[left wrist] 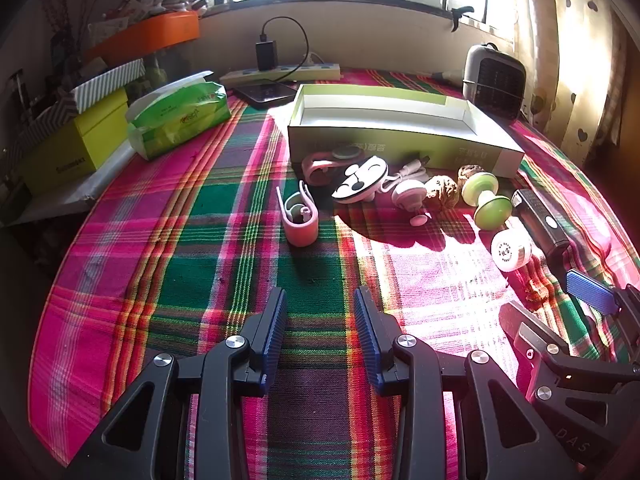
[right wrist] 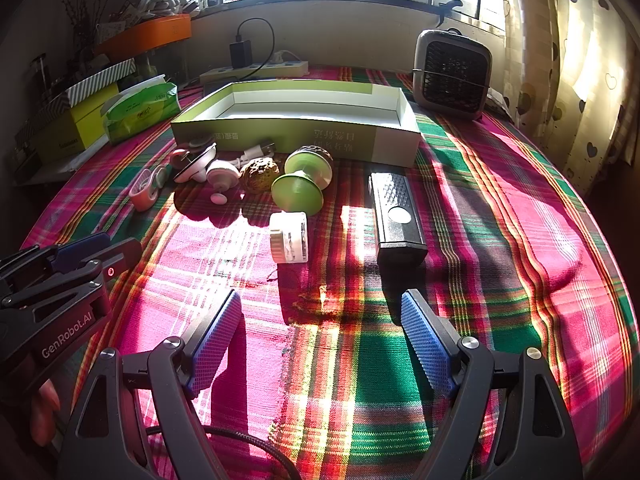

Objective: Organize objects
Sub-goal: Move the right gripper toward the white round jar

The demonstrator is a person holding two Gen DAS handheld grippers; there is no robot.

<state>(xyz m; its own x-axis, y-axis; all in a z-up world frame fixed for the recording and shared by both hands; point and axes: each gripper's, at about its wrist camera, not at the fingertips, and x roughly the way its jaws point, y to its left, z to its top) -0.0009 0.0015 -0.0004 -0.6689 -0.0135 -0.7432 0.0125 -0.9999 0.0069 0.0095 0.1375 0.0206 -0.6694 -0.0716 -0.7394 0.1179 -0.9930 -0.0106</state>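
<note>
An open green-and-white box (left wrist: 400, 136) (right wrist: 296, 136) stands at the back of the plaid table. In front of it lie small items: a pink clip (left wrist: 298, 216) (right wrist: 145, 190), a black-and-white round toy (left wrist: 360, 180), a walnut (left wrist: 440, 190) (right wrist: 259, 174), a green spool (left wrist: 486, 194) (right wrist: 304, 184), a white round case (left wrist: 510, 250) (right wrist: 289, 236) and a black rectangular device (left wrist: 538, 216) (right wrist: 396, 212). My left gripper (left wrist: 320, 300) is open and empty, well short of the pink clip. My right gripper (right wrist: 322, 304) is open and empty, short of the white case.
A green tissue pack (left wrist: 180, 114) (right wrist: 138, 110) and yellow-green boxes (left wrist: 72, 148) sit at the left. A power strip (left wrist: 280, 72) and phone (left wrist: 266, 92) lie at the back. A small fan (left wrist: 494, 76) (right wrist: 452, 72) stands back right.
</note>
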